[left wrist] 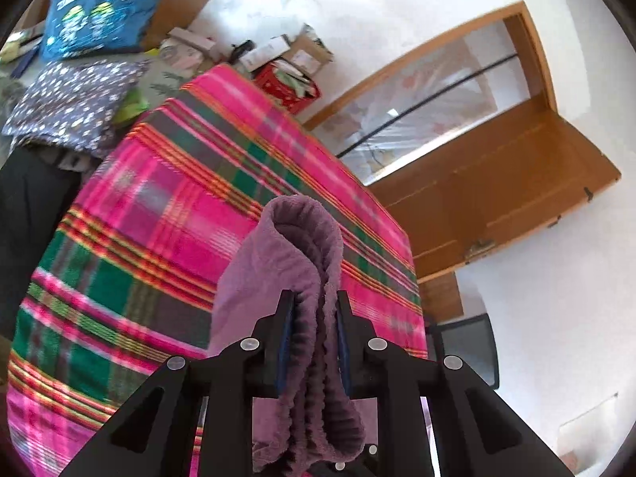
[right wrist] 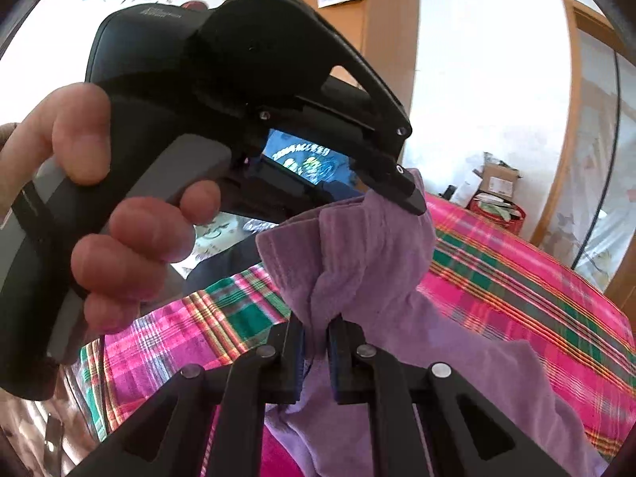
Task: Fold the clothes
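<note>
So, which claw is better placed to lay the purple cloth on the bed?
Probably the right claw: the cloth trails from it down to the plaid cover. The left claw grips only a bunched fold.

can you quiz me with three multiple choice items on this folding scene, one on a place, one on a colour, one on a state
1. Where is the blue printed bag?
A. at the far end, beyond the plaid blanket
B. on the black chair
C. hanging on the wooden door

2. What colour is the cloth held in the grippers?
A. yellow
B. purple
C. white

3. What state is the left gripper in?
A. wide open and empty
B. lying on the blanket
C. shut on the cloth

Answers:
1. A, since the left wrist view shows the bag past the far edge of the plaid blanket, among the clutter.
2. B, since the cloth reads purple in both views.
3. C, since the left gripper has its fingers pressed on bunched cloth; the right gripper pinches it too.
</note>
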A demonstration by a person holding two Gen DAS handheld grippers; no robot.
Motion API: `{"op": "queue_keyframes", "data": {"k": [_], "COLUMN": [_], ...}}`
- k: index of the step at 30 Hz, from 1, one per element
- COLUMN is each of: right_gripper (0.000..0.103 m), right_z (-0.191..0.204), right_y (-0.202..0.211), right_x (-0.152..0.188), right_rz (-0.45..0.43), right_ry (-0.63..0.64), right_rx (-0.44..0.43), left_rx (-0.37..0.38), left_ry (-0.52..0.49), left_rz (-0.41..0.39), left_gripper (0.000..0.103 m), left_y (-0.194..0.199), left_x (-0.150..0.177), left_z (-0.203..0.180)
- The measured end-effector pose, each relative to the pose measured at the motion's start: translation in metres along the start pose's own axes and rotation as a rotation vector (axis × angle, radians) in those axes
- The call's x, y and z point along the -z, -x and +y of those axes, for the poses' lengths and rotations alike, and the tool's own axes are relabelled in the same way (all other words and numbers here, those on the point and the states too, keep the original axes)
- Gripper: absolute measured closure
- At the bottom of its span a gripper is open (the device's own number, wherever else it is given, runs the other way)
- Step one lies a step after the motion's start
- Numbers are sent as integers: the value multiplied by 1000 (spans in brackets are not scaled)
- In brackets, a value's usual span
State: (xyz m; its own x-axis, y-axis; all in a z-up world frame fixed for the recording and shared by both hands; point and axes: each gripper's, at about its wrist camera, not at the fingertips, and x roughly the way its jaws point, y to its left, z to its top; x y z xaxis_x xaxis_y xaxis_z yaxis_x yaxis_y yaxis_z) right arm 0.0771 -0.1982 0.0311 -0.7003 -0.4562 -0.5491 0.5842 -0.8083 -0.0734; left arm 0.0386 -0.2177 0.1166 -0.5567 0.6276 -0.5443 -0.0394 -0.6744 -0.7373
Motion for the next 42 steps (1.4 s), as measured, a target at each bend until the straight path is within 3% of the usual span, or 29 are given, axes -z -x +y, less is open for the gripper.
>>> {"op": "queue_keyframes", "data": {"k": [9, 21, 42], "right_gripper": [93, 93, 93], "right_z": [-34, -88, -131], "right_y": [44, 85, 99], "right_x": [13, 51, 115], "right_rz": [-36, -30, 38], "right_ry": [-82, -216, -407], "right_rx": [40, 92, 102], "left_rx": [11, -6, -93], "left_ry": [-73, -140, -210], "left_rz": [48, 190, 364], "left_gripper": [83, 83, 82], "left_y": [-29, -97, -185], "left_x": [20, 50, 96], "left_z": [-50, -98, -120]}}
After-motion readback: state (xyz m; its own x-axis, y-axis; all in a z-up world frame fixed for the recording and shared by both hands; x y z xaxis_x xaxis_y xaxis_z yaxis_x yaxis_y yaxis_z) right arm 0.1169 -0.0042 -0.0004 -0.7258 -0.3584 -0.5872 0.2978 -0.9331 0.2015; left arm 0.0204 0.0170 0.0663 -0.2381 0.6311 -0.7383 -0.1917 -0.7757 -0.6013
